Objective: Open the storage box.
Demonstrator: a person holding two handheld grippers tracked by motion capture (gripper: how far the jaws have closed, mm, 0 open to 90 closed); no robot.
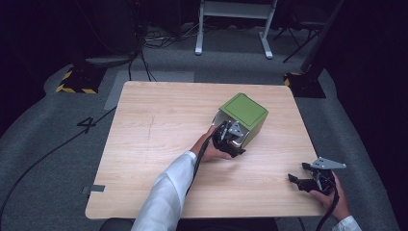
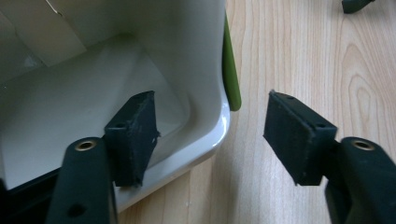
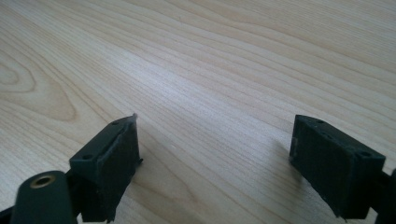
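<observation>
Green box (image 1: pixel 244 113) (jaws astride its wall)

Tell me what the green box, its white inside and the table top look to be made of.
The green box has a matte green outside, likely plastic, though the look leaves it open. Its white inside is smooth with soft sheen and a rounded moulded rim, which suggests plastic. The table top shows pale wood grain with knots, either wood or a printed laminate; the pictures cannot settle which.
</observation>
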